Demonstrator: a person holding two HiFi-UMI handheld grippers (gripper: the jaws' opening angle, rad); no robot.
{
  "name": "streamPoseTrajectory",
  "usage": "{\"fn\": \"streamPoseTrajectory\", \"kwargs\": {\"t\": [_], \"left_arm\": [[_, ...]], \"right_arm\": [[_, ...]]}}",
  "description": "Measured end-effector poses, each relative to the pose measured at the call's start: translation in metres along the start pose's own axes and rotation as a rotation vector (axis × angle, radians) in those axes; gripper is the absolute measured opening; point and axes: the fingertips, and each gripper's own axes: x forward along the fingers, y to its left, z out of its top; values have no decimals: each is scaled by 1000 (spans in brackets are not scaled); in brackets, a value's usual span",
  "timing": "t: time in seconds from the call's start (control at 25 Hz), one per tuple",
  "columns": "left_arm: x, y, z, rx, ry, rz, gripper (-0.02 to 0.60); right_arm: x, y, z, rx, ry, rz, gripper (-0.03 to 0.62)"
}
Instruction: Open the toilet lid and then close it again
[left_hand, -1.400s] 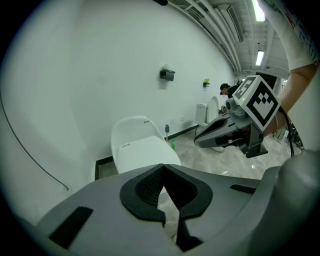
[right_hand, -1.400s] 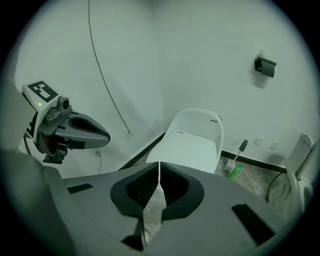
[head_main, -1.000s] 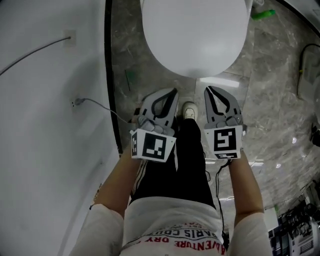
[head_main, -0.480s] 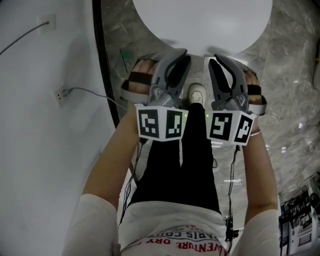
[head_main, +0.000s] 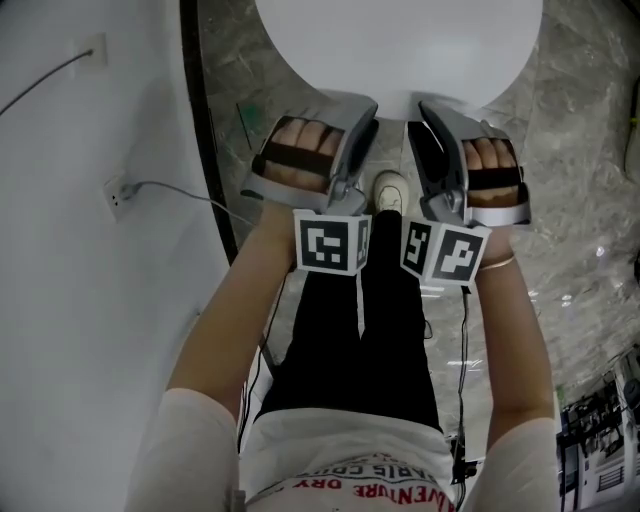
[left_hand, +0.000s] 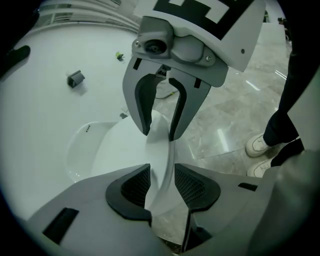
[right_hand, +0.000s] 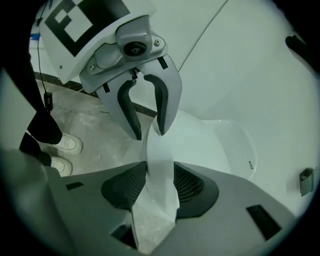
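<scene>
head view: left gripper (head_main: 360, 108) and right gripper (head_main: 432, 108) sit side by side at the closed toilet lid's (head_main: 400, 40) near rim. only the gripper views show the left fingers (left_hand: 131, 189) and right fingers (right_hand: 192, 187), just opened wide, straddling that rim unclamped.

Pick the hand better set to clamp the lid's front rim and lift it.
Right, narrowly. Left gripper and right gripper both straddle the front rim of the toilet lid, jaws having just been opening, not pressing. The rim seems deeper in the right one's. Near tie.
</scene>
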Motion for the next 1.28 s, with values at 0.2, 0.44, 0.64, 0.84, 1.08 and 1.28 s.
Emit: {"fn": "streamPoseTrajectory", "kwargs": {"t": [0.2,0.44,0.64,0.84,1.08,1.28], "left_arm": [[6,5,2,-52,3,41,146],[5,7,1,-98,3,47,154],[-1,16,2,-126,-3,66,164],[-21,42,14,-208,-42,76,156],[-52,78,29,-309,-77,19,155],[-75,105,41,-313,-89,-18,145]], "right_arm": [[0,0,1,-47,7,-18,146],[-3,-3,1,-33,20,6,146],[-10,-6,6,-40,6,26,132],[-33,-22,14,-50,-25,7,81],[-65,-56,25,-85,-33,-32,73],[-87,-82,36,-90,-33,-18,63]]}}
